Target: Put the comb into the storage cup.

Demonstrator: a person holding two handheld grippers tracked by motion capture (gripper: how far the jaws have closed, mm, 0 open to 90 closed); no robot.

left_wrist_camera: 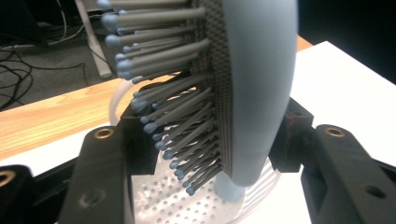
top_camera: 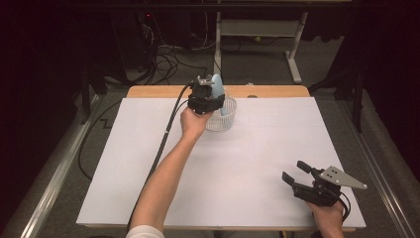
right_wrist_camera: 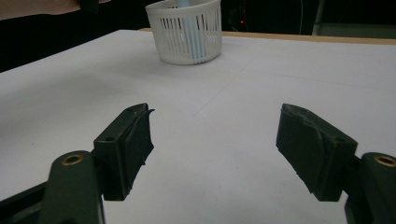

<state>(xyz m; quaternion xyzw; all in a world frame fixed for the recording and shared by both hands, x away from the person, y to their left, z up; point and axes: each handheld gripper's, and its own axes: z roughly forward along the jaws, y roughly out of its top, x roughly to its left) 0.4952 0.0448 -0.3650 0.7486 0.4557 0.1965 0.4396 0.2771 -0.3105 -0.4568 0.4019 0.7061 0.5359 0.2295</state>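
- my left gripper [top_camera: 212, 94] is at the far edge of the table, over the white basket [top_camera: 229, 120]; my left hand [top_camera: 192, 121] holds it just beside the basket's near-left rim.
- the pale blue hairbrush [left_wrist_camera: 261, 84] stands upright between its jaws, handle down inside the basket, head rising above the rim.
- grip state: in the left gripper view the right pad sits against the smooth back of the head, and the left pad [left_wrist_camera: 140, 144] is in among the bristles [left_wrist_camera: 182, 121]; i cannot tell if either pad presses.
- key relation: the brush's long axis is near vertical, crosswise to the jaws; its handle end [left_wrist_camera: 229, 189] looks to rest on the perforated basket floor, so i judge a release would leave it leaning on the rim.
- my right gripper [right_wrist_camera: 215, 154] rests near the front right corner, jaws wide apart and empty, well apart from the basket [right_wrist_camera: 186, 32]; the left is plainly the nearer.
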